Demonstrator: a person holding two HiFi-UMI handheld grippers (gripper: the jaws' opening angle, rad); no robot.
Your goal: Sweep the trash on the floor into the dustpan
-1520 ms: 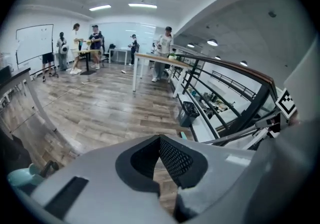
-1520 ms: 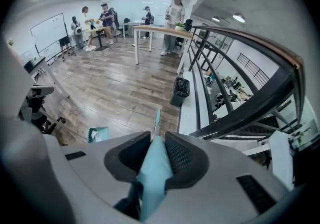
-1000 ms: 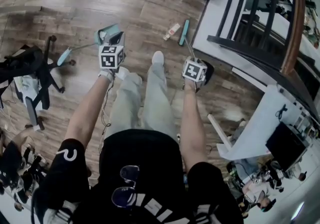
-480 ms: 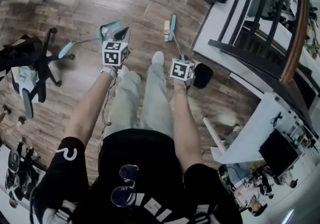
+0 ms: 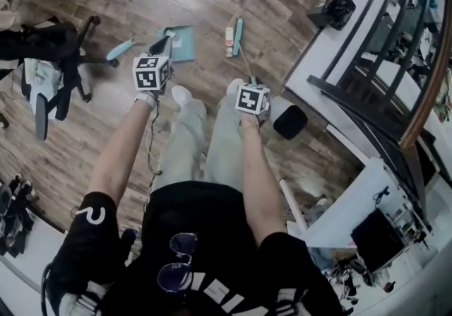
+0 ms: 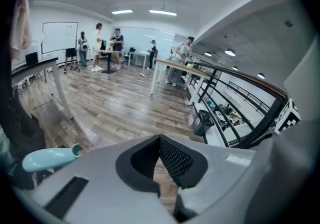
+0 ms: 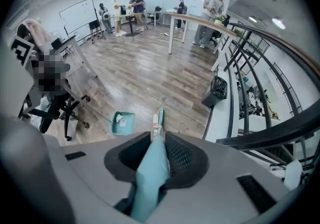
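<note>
Right gripper view is being called first: the right gripper is being shown clamped on the teal broom handle, which is running out from between the jaws. It is ending at the broom head, down on the wooden floor. Left gripper view next: the left gripper is being shown with its jaws drawn together at the tips and nothing seen between the pads. The dustpan's teal handle end is being glimpsed off to the left. From the head view that gripper's tip is being placed right at the near edge of the dustpan, though actual contact cannot be made out.

Further out, the trash, a small pale piece, is being seen just beside the broom head on the dustpan side, apart from the pan itself. Some pale bits are already being carried inside the pan.

For a clean finish, the pan's lip is best pressed flat to the boards with its mouth turned to the trash. The broom head should then be drawn across low and short, so the piece is being pushed ahead of it, not flicked past. Beyond it all, a black bin is being left well clear by the railing
</note>
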